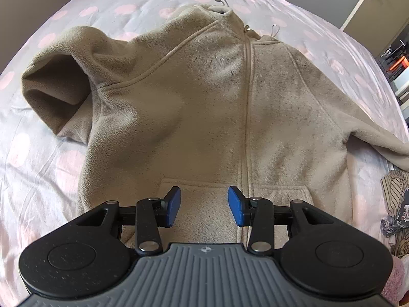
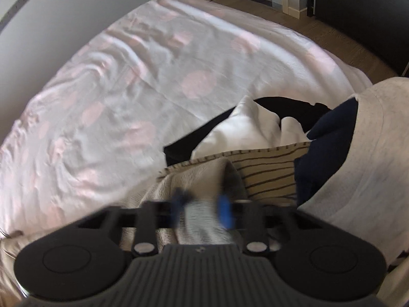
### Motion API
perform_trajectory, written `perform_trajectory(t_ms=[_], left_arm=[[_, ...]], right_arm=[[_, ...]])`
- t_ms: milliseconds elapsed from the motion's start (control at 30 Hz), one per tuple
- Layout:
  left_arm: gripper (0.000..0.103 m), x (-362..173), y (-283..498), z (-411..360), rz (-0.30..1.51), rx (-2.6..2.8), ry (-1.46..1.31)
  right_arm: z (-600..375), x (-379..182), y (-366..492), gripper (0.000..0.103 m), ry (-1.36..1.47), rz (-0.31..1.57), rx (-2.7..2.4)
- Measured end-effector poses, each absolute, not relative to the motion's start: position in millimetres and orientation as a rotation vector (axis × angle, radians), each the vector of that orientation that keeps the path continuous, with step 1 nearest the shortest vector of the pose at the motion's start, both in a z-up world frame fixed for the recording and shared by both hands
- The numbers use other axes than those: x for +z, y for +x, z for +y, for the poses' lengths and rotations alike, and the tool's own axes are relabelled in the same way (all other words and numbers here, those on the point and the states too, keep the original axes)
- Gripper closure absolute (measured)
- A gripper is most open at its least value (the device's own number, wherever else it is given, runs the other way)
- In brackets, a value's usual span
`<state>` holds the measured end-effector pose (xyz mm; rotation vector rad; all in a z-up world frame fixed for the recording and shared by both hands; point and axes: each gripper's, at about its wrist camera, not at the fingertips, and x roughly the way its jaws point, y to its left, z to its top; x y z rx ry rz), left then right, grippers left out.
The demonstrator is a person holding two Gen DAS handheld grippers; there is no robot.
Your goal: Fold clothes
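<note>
A beige zip fleece hoodie lies front up on the bed, its left sleeve bunched and folded in, its right sleeve stretched off to the right. My left gripper is open and empty, just above the hem by the pocket. In the blurred right wrist view my right gripper has beige-grey fleece fabric between its blue pads, which look partly closed on it.
The bed sheet is white with pink dots. A pile of other clothes lies at the right: a white piece, a black one, a striped one, a navy one, a grey one. Patterned clothes lie at the edge.
</note>
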<state>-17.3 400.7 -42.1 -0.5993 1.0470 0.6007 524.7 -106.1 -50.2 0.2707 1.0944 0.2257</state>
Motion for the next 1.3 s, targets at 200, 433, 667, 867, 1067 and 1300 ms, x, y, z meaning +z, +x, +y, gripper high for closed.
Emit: perform_trajectory(t_ms=[200, 433, 667, 867, 1067, 1300], left_arm=[[0.064, -36, -11, 395, 1.022, 0.574, -0.609], [0.064, -28, -8, 383, 0.993, 0.541, -0.578], [0.064, -32, -17, 394, 1.008, 0.584, -0.608], [0.064, -17, -29, 401, 0.970, 0.609, -0.582], [0.062, 18, -76, 432, 0.908, 0.730, -0.496], [0.053, 34, -141, 492, 0.803, 0.906, -0.503]], right_arm=[[-84, 48, 519, 0.093, 0.311, 0.797, 0.433], [-68, 35, 504, 0.093, -0.053, 0.825, 0.525], [-95, -75, 485, 0.093, -0.182, 1.128, 0.376], [-83, -82, 479, 0.091, -0.296, 1.088, 0.310], [-59, -44, 431, 0.068, -0.469, 0.803, 0.287], [2, -23, 335, 0.052, -0.336, 0.703, 0.448]])
